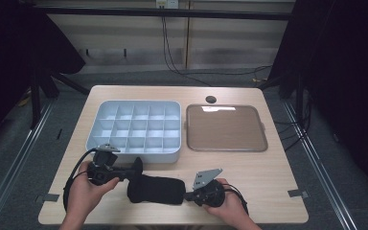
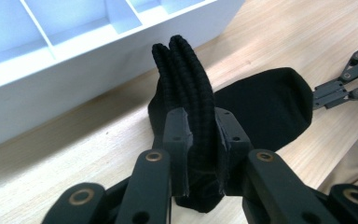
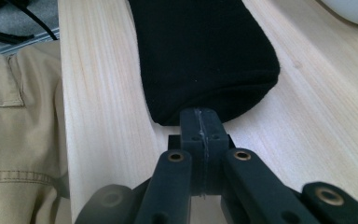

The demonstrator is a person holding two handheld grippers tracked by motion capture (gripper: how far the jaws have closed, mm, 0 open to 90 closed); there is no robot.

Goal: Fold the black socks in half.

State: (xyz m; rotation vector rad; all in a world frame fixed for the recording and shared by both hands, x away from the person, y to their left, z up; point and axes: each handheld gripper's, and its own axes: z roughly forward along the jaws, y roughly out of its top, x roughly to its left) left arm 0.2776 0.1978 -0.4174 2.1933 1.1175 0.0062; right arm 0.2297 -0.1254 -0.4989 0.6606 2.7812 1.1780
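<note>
Both my hands enter at the near edge of the table (image 1: 268,191), each carrying a gripper, with a black sock (image 1: 154,189) stretched between them.

Left gripper (image 1: 135,167): my jaws are clamped on the ribbed cuff of the sock (image 2: 186,93). In the left gripper view the cuff is bunched into folds and stands up between the pads (image 2: 179,135), which press on it from both sides. The jaws sit at a narrow gap set by the thickness of the fabric.

Right gripper (image 1: 188,195): my jaws are fully together. In the right gripper view the pads meet flush, right at the rounded toe end of the sock (image 3: 205,56). Whether a pinch of toe fabric is caught between them, I cannot tell.

Sock position: it lies on the wood near the front edge, just in front of the white compartment organiser box (image 1: 134,129), apart from it. Its long axis runs across the table, left to right. The cuff points to my left and is raised off the surface; the toe points to my right and lies flat.

Other items: a brown square tray (image 1: 226,128) sits beside the organiser on its right, well clear of the sock.
</note>
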